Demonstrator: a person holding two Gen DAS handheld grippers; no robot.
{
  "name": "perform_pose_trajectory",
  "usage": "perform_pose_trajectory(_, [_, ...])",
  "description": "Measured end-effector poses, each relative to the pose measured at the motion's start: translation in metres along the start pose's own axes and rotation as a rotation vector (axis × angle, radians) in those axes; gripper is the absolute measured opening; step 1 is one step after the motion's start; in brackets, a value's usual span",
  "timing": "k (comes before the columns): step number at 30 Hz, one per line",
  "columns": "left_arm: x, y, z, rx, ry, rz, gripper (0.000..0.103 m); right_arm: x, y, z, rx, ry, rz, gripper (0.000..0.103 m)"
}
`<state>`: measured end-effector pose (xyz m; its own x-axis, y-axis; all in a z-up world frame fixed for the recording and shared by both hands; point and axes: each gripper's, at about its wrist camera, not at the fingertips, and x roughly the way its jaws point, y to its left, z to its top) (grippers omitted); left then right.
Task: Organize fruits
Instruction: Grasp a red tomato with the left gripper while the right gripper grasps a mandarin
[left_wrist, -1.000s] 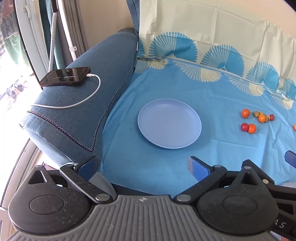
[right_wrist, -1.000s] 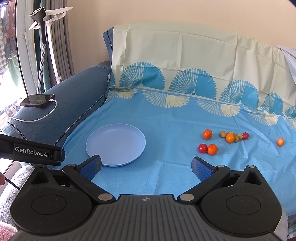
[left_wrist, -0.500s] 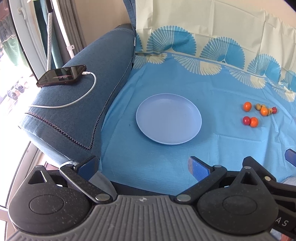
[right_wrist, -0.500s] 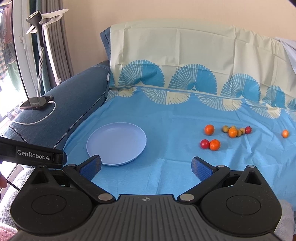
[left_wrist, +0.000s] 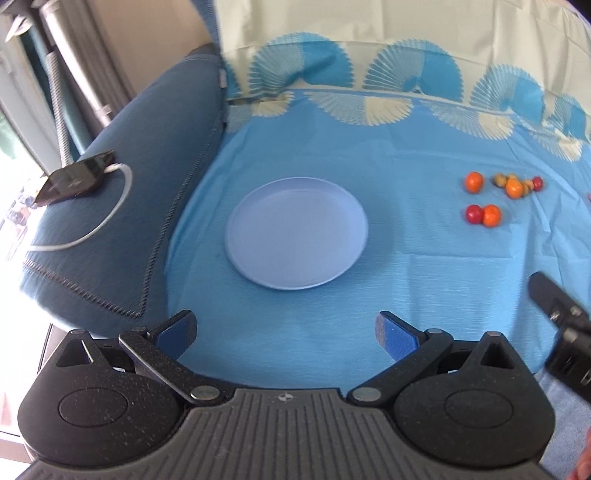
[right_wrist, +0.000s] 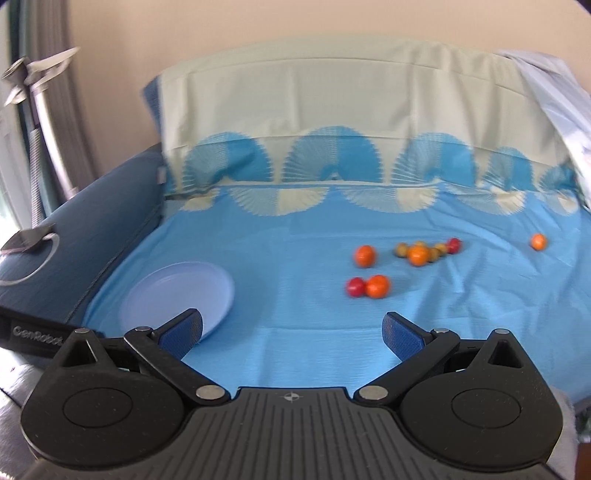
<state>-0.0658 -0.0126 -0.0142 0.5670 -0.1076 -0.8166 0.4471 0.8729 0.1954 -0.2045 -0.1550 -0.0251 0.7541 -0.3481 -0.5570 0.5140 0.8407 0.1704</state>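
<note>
A pale blue plate (left_wrist: 297, 230) lies empty on the blue sheet; it also shows at the left of the right wrist view (right_wrist: 181, 293). Small fruits lie to its right: a red one (right_wrist: 355, 287) touching an orange one (right_wrist: 378, 286), a lone orange one (right_wrist: 365, 256), a cluster of orange, olive and red ones (right_wrist: 424, 252), and one orange fruit far right (right_wrist: 538, 242). The group shows in the left wrist view (left_wrist: 484, 215). My left gripper (left_wrist: 286, 332) is open and empty before the plate. My right gripper (right_wrist: 291, 332) is open and empty, short of the fruits.
A dark blue sofa armrest (left_wrist: 122, 206) stands left, with a phone (left_wrist: 75, 176) and white cable (left_wrist: 107, 218) on it. The sheet covers the backrest (right_wrist: 332, 110). The right gripper's body (left_wrist: 561, 328) shows at the right edge of the left wrist view.
Both grippers swung to the right and forward; the fruits now sit nearer the middle of the right wrist view. Both stayed open. Nothing on the sheet moved.
</note>
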Motion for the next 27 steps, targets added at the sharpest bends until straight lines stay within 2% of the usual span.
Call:
perform_pose_trajectory(3, [0.007, -0.025, 0.013, 0.035, 0.008, -0.031, 0.103, 0.004, -0.030, 0.006, 0.027, -0.033, -0.072, 0.103])
perform_pose_trajectory(7, [0.023, -0.066, 0.036, 0.063, 0.020, -0.110, 0.103, 0.014, -0.082, 0.022, 0.062, -0.049, -0.179, 0.103])
perform_pose_trajectory(10, [0.041, -0.105, 0.056, 0.093, 0.038, -0.156, 0.103, 0.030, -0.132, 0.037, 0.093, -0.048, -0.258, 0.103])
perform_pose_trajectory(14, [0.080, -0.157, 0.084, 0.146, 0.039, -0.195, 0.103, 0.062, -0.216, 0.058, 0.207, -0.035, -0.331, 0.103])
perform_pose_trajectory(17, [0.120, -0.191, 0.101, 0.227, 0.031, -0.197, 0.103, 0.097, -0.279, 0.068, 0.268, -0.041, -0.410, 0.103])
perform_pose_trajectory(21, [0.172, -0.221, 0.111, 0.348, 0.034, -0.193, 0.103, 0.163, -0.357, 0.081, 0.306, -0.007, -0.510, 0.103])
perform_pose_trajectory(23, [0.192, -0.231, 0.113, 0.400, 0.043, -0.191, 0.103, 0.198, -0.388, 0.083, 0.314, 0.013, -0.534, 0.102])
perform_pose_trajectory(27, [0.217, -0.239, 0.117, 0.437, 0.061, -0.252, 0.103, 0.272, -0.429, 0.086, 0.310, 0.060, -0.538, 0.102])
